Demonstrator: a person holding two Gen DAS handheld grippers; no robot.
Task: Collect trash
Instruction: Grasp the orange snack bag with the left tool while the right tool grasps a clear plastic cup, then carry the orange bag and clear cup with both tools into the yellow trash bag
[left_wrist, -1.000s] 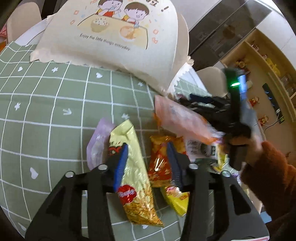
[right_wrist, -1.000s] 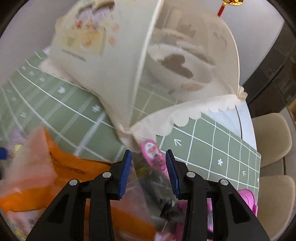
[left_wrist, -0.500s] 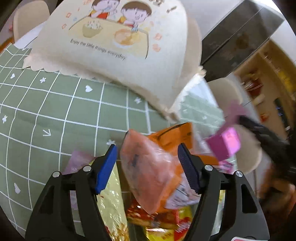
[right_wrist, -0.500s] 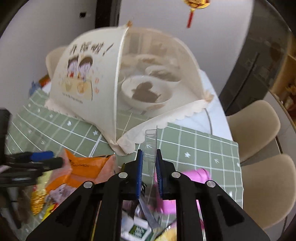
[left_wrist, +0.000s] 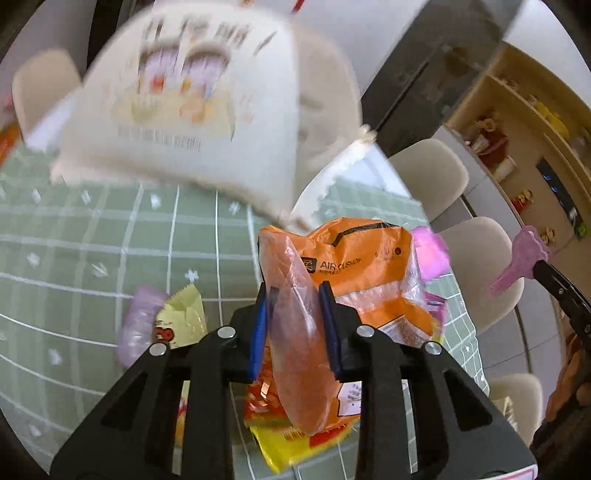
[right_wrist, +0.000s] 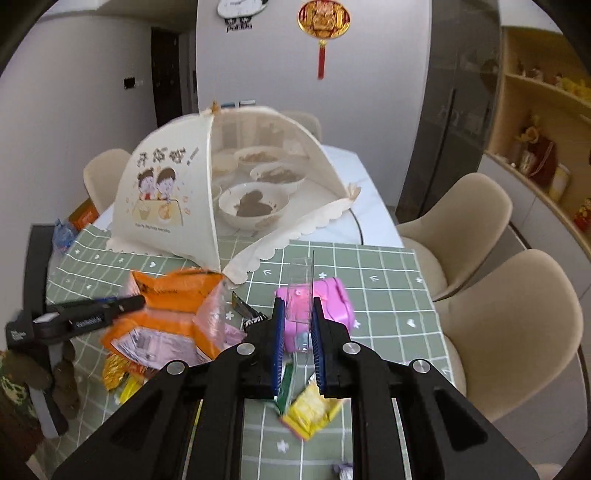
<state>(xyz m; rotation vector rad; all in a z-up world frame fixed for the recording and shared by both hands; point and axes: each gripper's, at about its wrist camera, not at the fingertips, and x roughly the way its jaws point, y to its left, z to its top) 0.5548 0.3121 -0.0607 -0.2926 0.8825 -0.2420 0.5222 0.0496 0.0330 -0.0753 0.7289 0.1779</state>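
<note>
The orange bag (left_wrist: 354, 273) is being clamped at its mouth by the closing left gripper (left_wrist: 293, 325), above the wrappers (left_wrist: 177, 317) on the table (left_wrist: 74, 258). A clear wrapper (right_wrist: 300, 295) is pinched in the narrow right gripper (right_wrist: 295, 347). Next, judged: it must be carried toward ten o'clock and dropped into the bag.

Both views are taken from the wrists and aimed forward and downward along the fingers. The left view is set close above the tablecloth (left_wrist: 92, 236), facing the printed side of the food cover (left_wrist: 192, 122), which fills its upper part. The right view is set higher and farther back, so the whole food cover (right_wrist: 173, 192) is seen. The cover, the tablecloth (right_wrist: 369, 295), the orange bag (left_wrist: 369, 266) (right_wrist: 177, 295) and the chairs (left_wrist: 432, 177) (right_wrist: 461, 229) right of the cover are shared.
</note>
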